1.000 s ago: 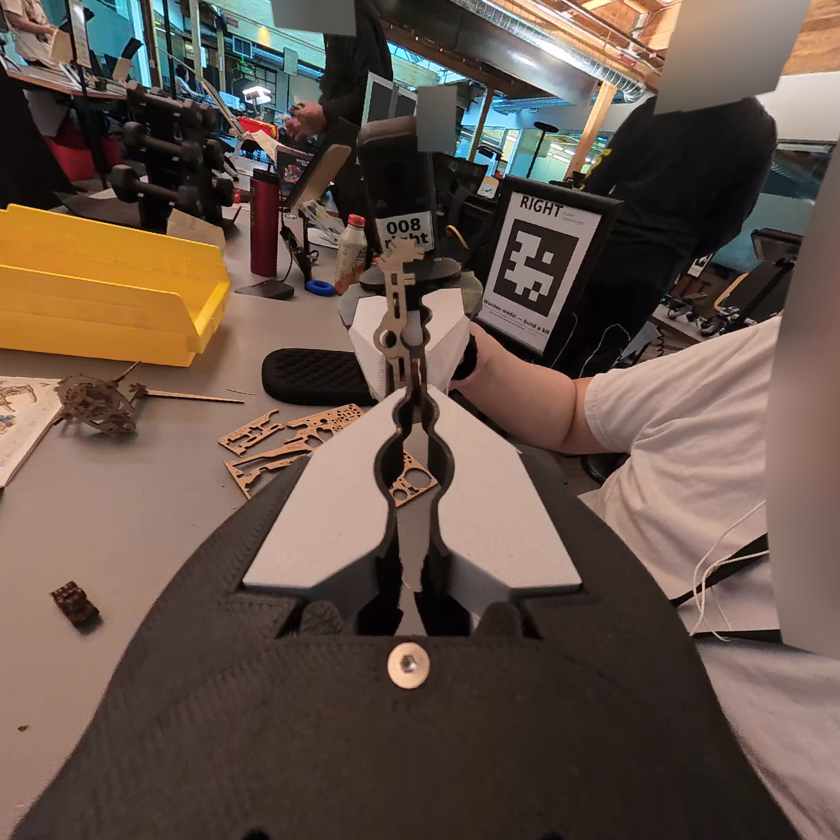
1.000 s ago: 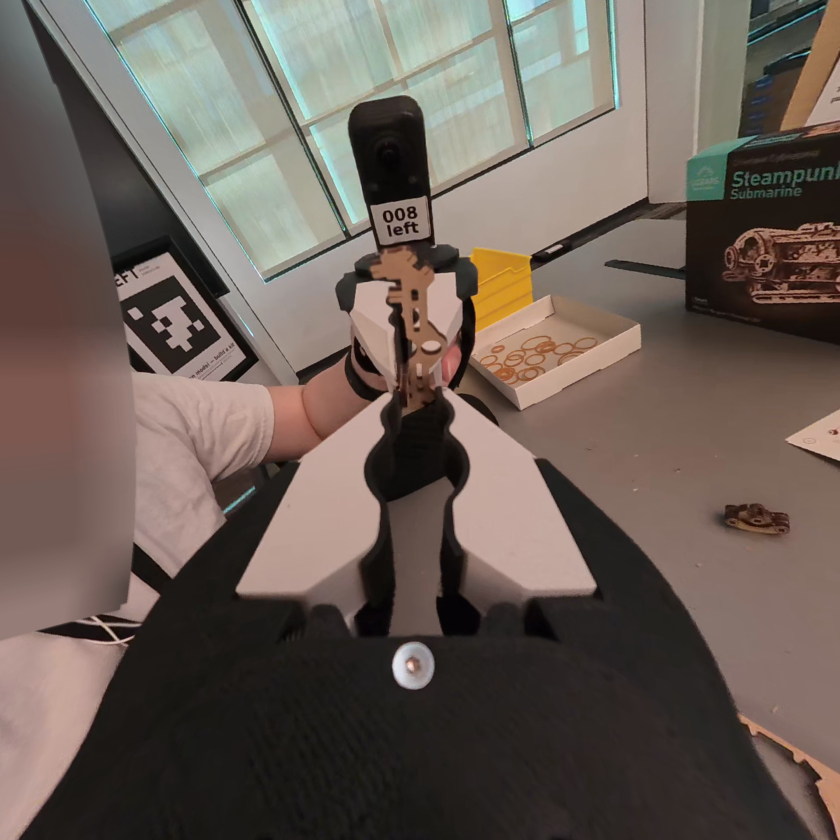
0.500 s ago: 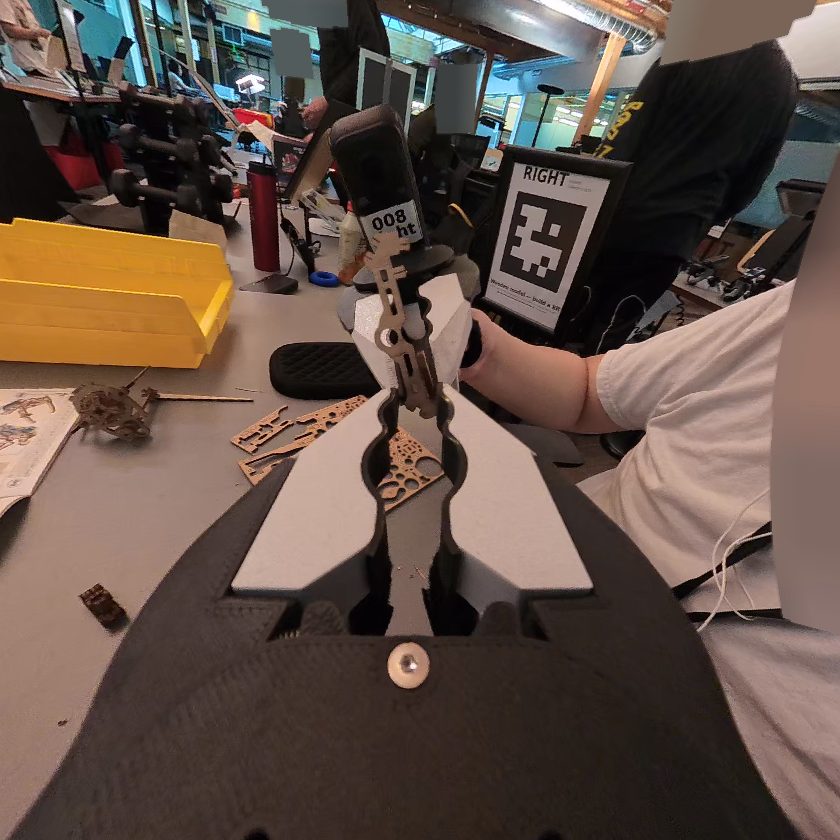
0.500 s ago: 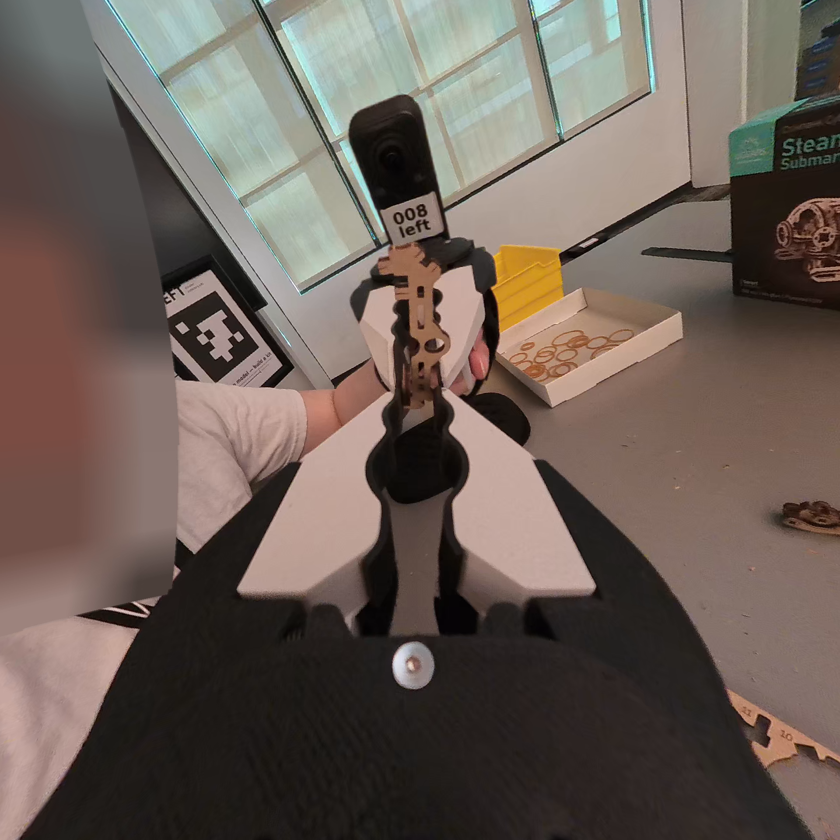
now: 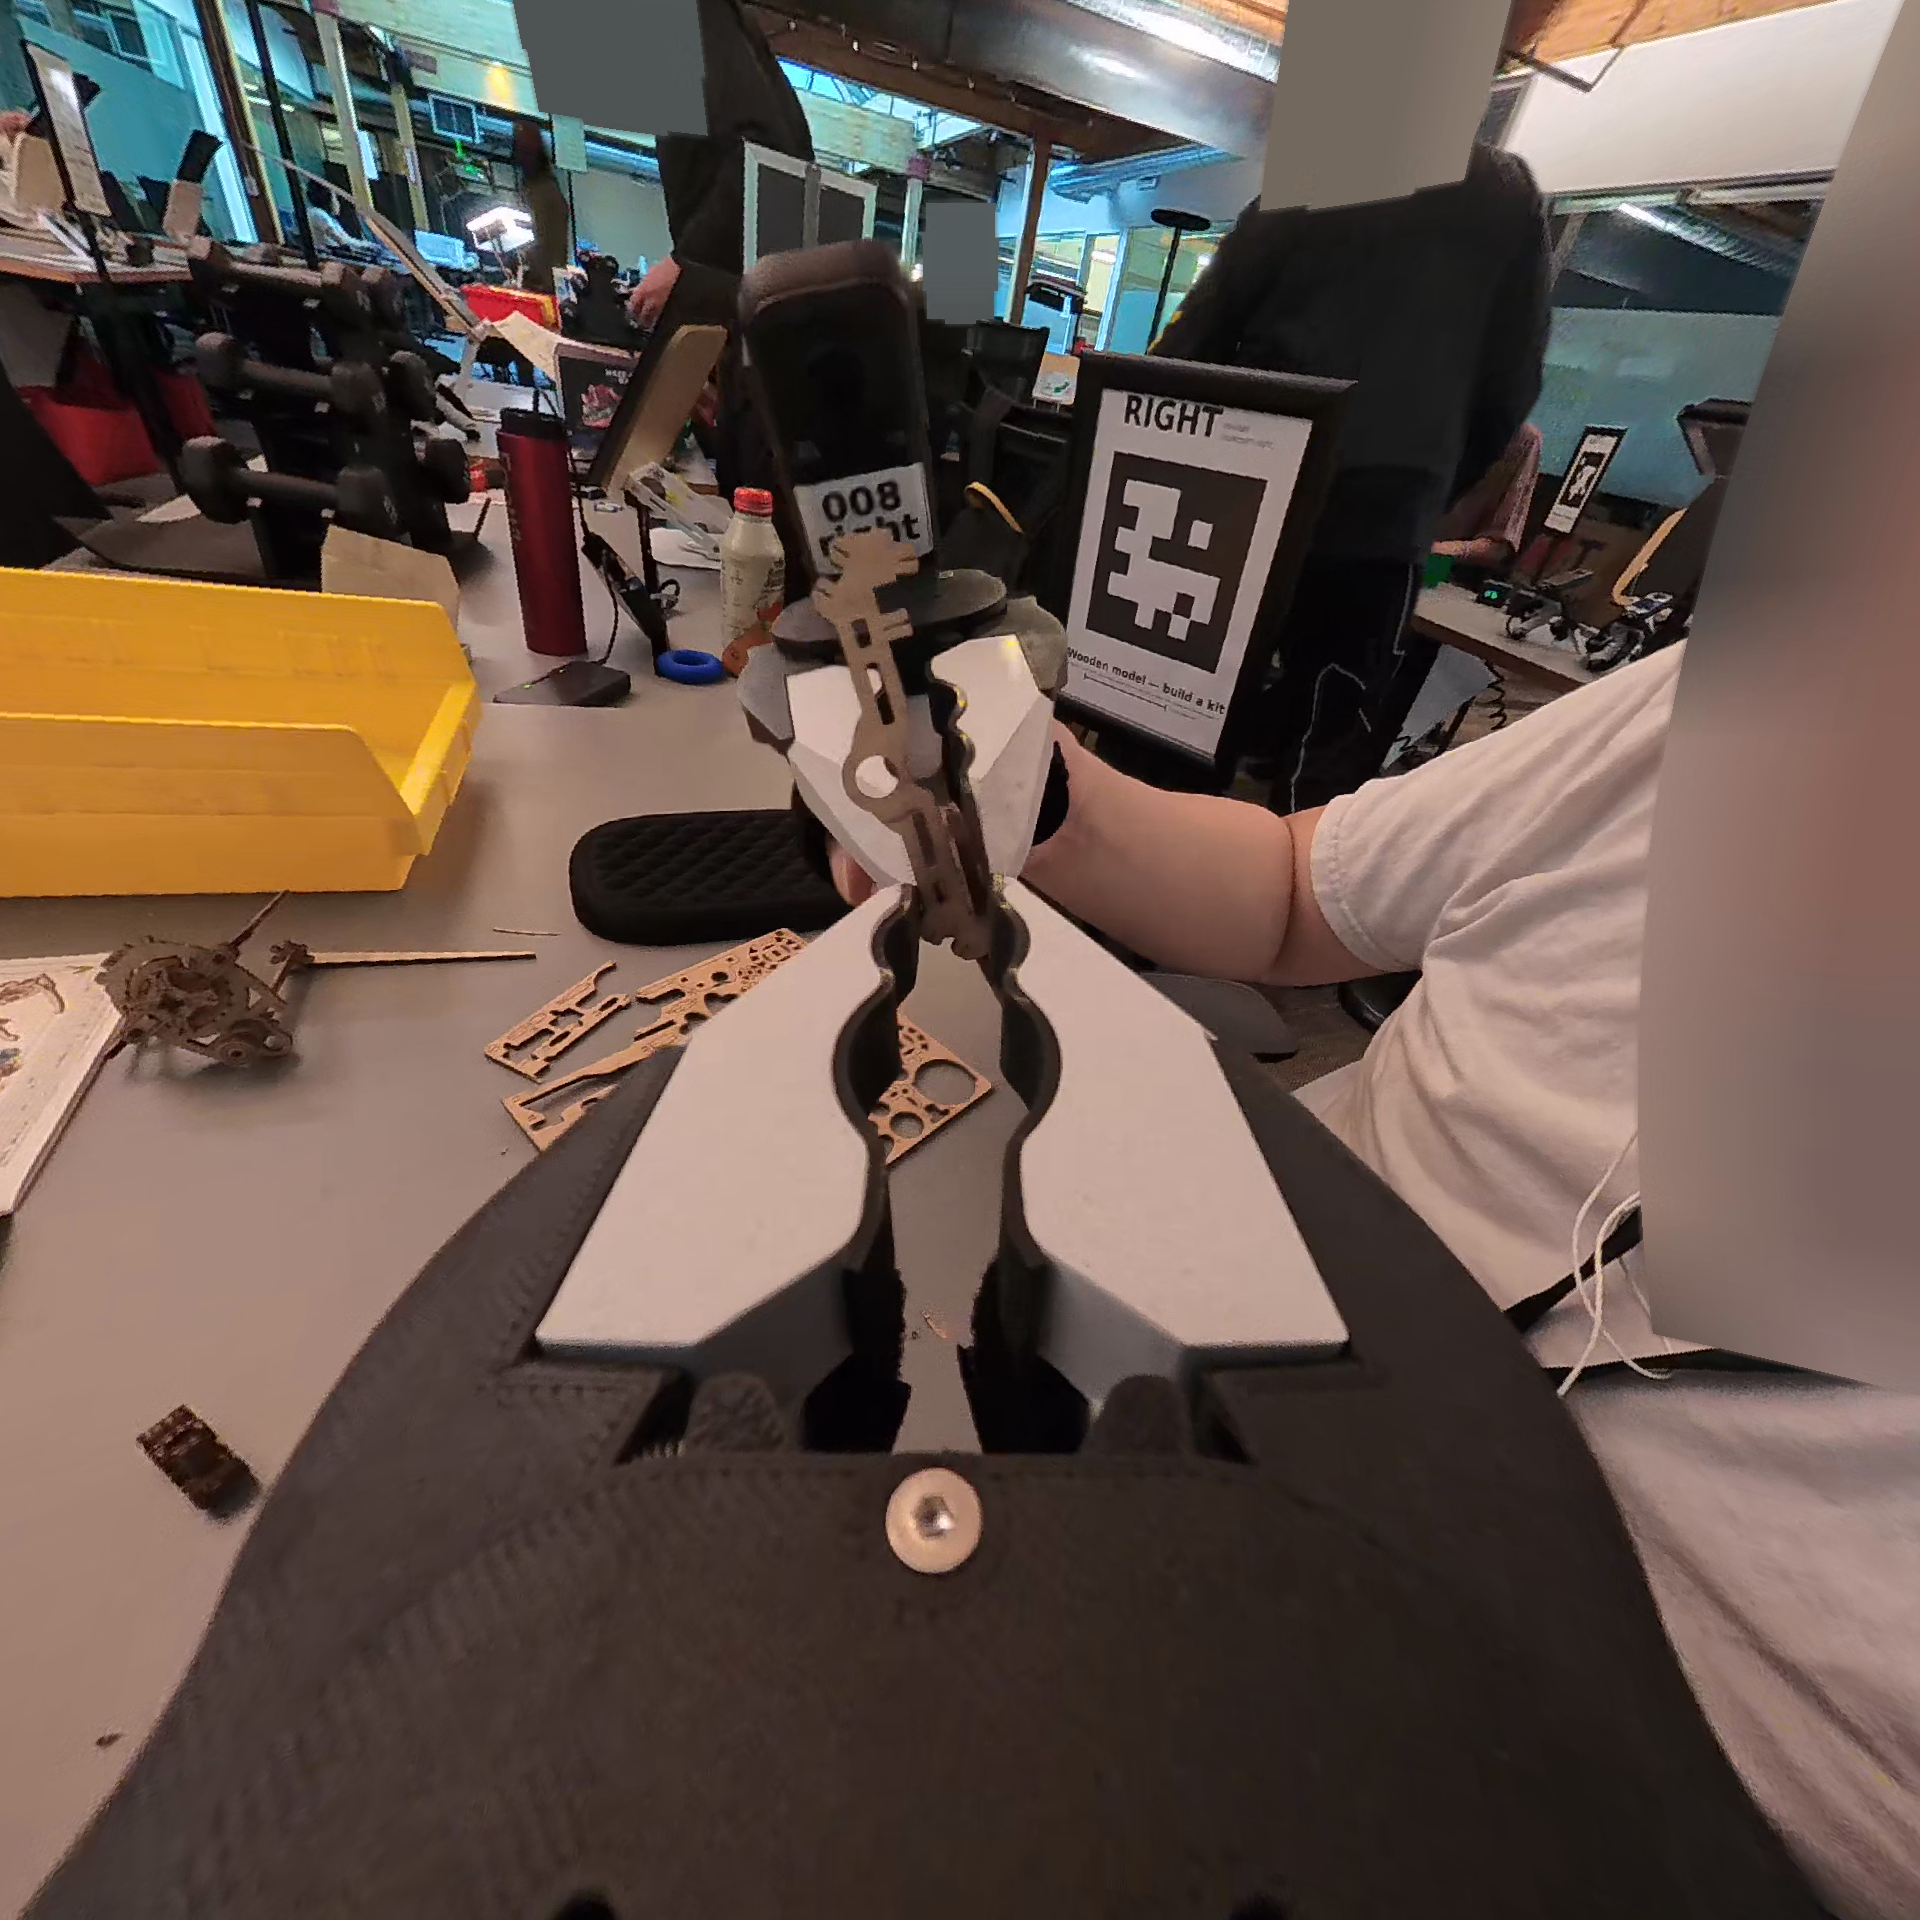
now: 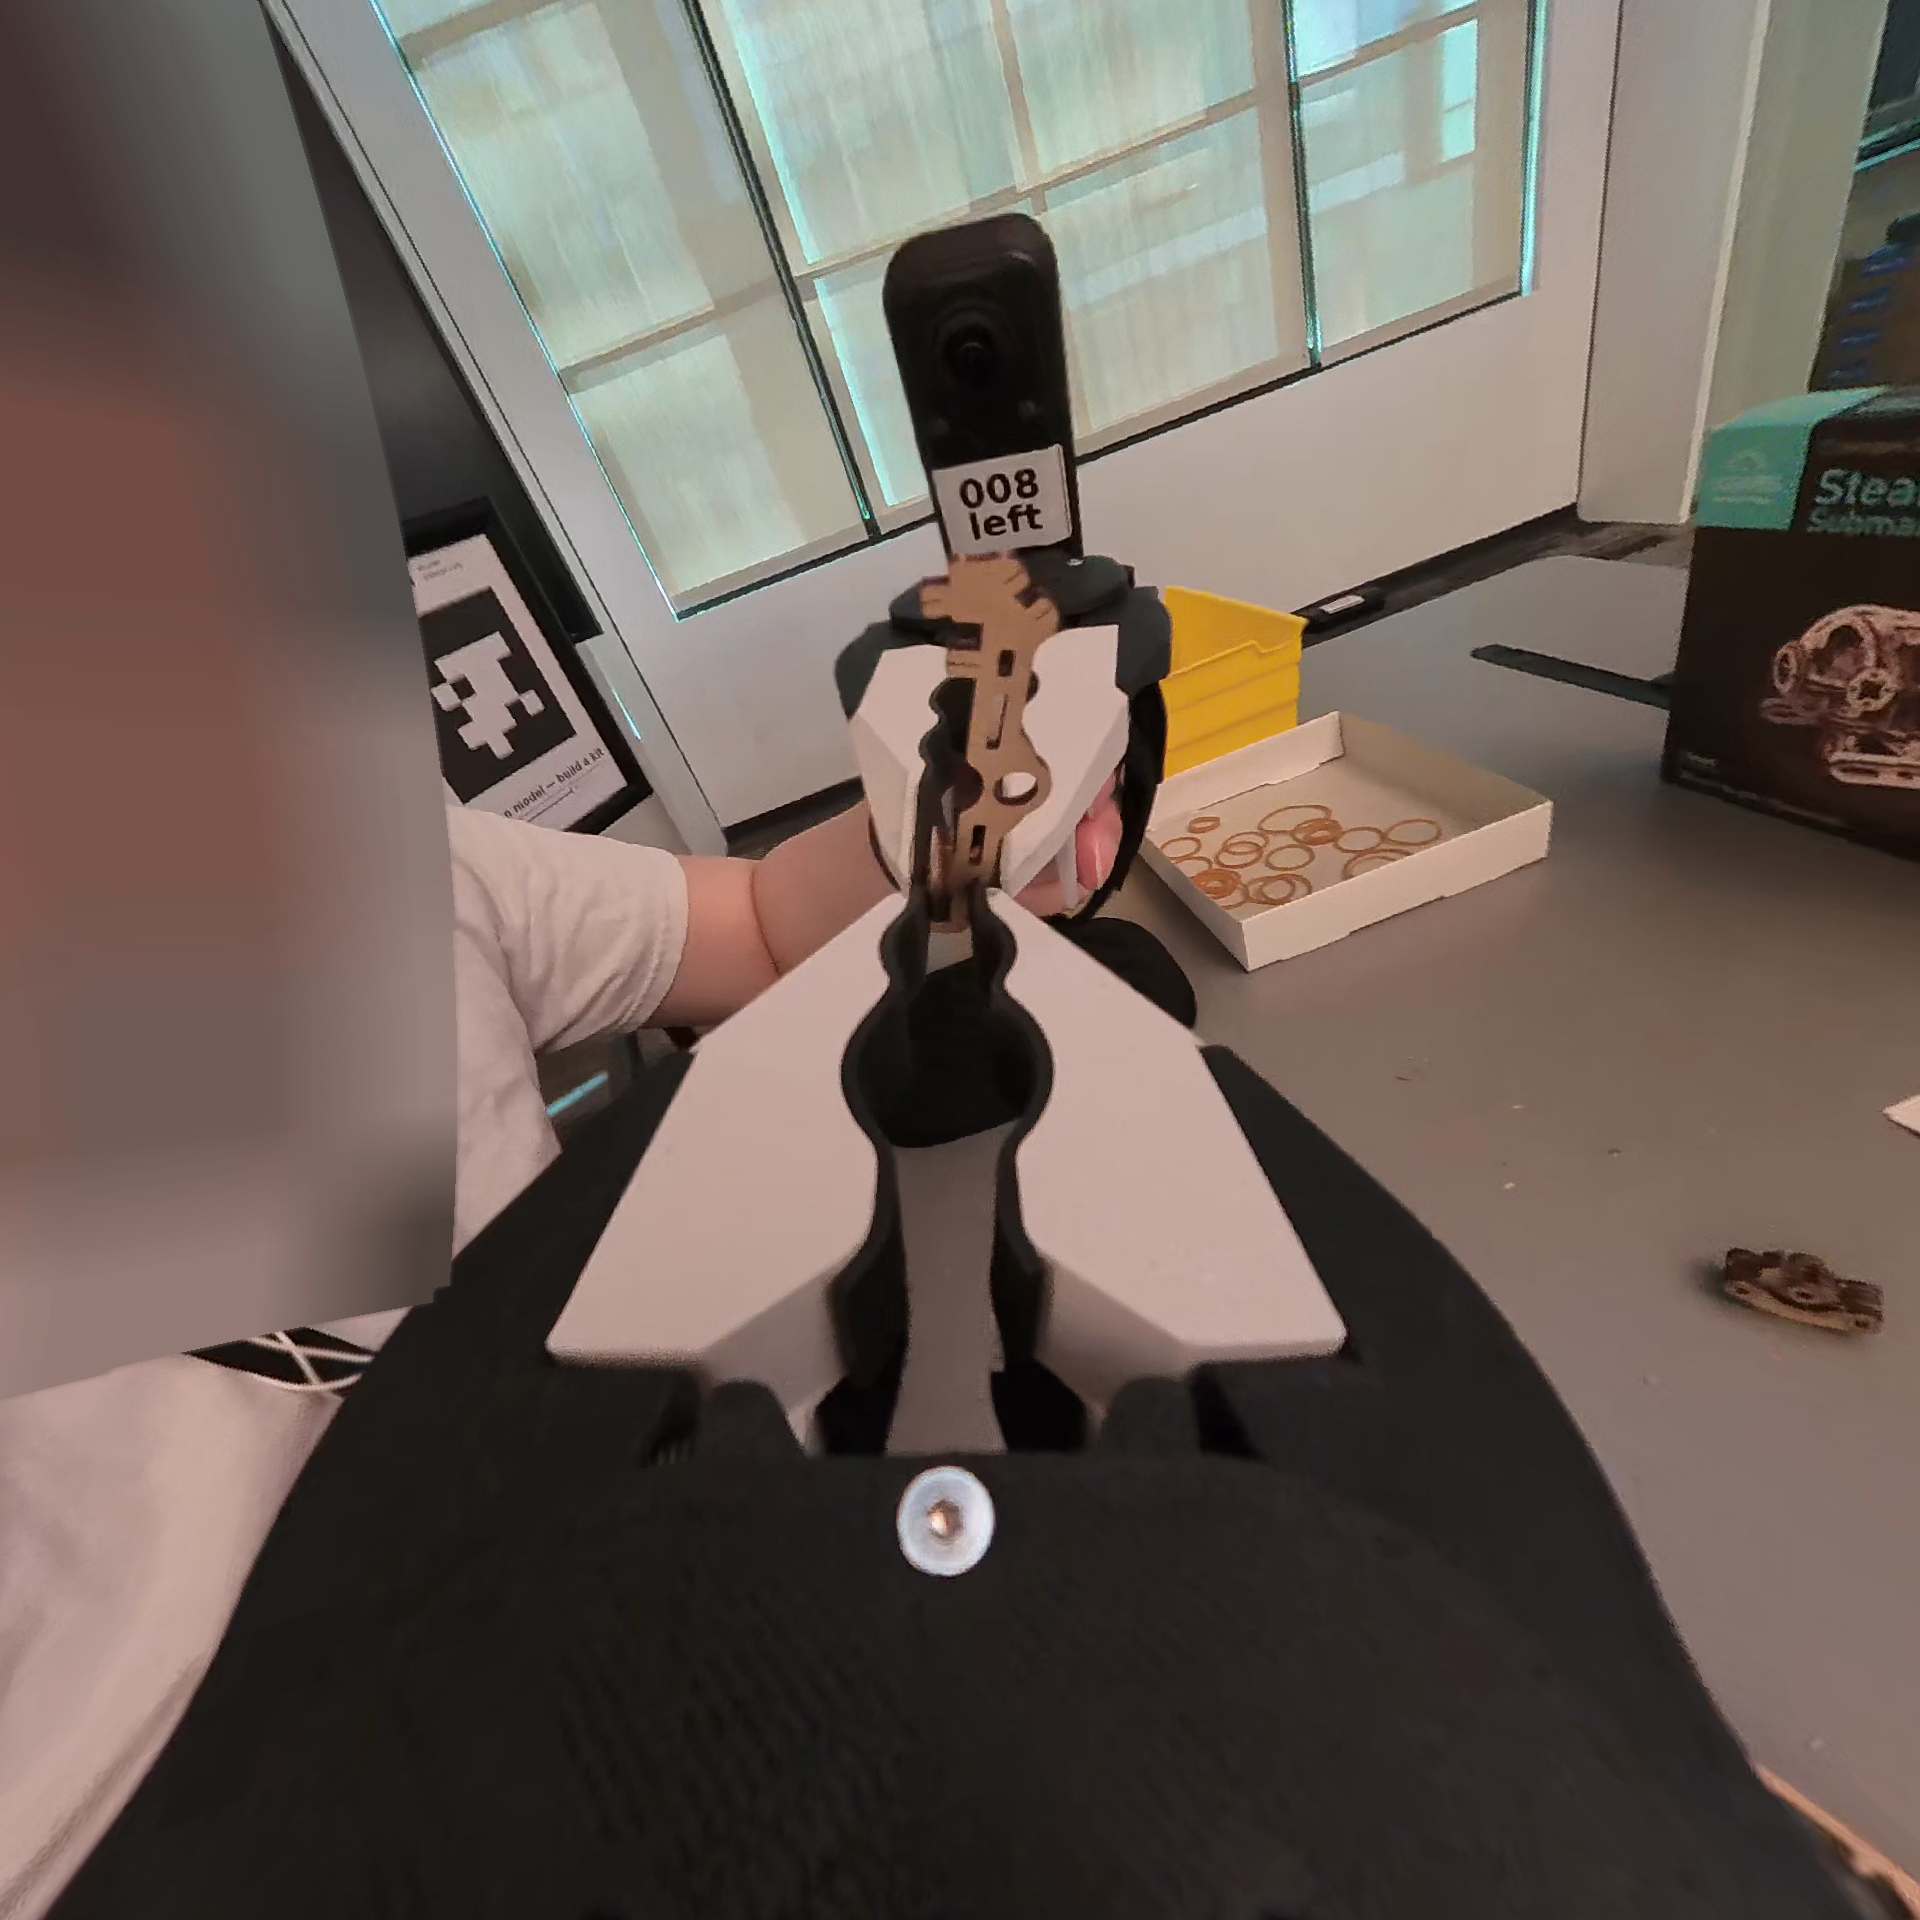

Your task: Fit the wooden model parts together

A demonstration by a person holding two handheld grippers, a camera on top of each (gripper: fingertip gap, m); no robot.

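Note:
A flat, thin wooden part (image 5: pixel 906 790) with slots and a round hole stands up between my two grippers, which face each other tip to tip above the table edge. My right gripper (image 6: pixel 951 920) is shut on the lower end of the wooden part (image 6: pixel 1013 696). My left gripper (image 5: pixel 951 920) is a little open, its tips on either side of the same lower end. In the left wrist view the right gripper's white fingers (image 5: pixel 997 748) show behind the part. A darker strip lies along the part's lower half; I cannot tell whether it is a second piece.
To the left lie cut-out plywood sheets (image 5: pixel 665 1029), a half-built wooden model (image 5: pixel 197 1003), a small dark wood piece (image 5: pixel 192 1449), a black pad (image 5: pixel 707 873) and a yellow bin (image 5: pixel 208 748). To the right are a white tray of rings (image 6: pixel 1507 831), a kit box (image 6: pixel 1808 623) and a small wooden assembly (image 6: pixel 1803 1288). Only a small space, under 4 cm, lies between the two pairs of fingers. Left tips and right tips are each some 25 centimeters from the small wooden assembly (image 6: pixel 1803 1288). My left wrist view (image 5: pixel 194 1445) looks at it from another angle.
My left jaws have opened a little off the part's lower end. The part and the right gripper have tilted, top to the left in the left wrist view.

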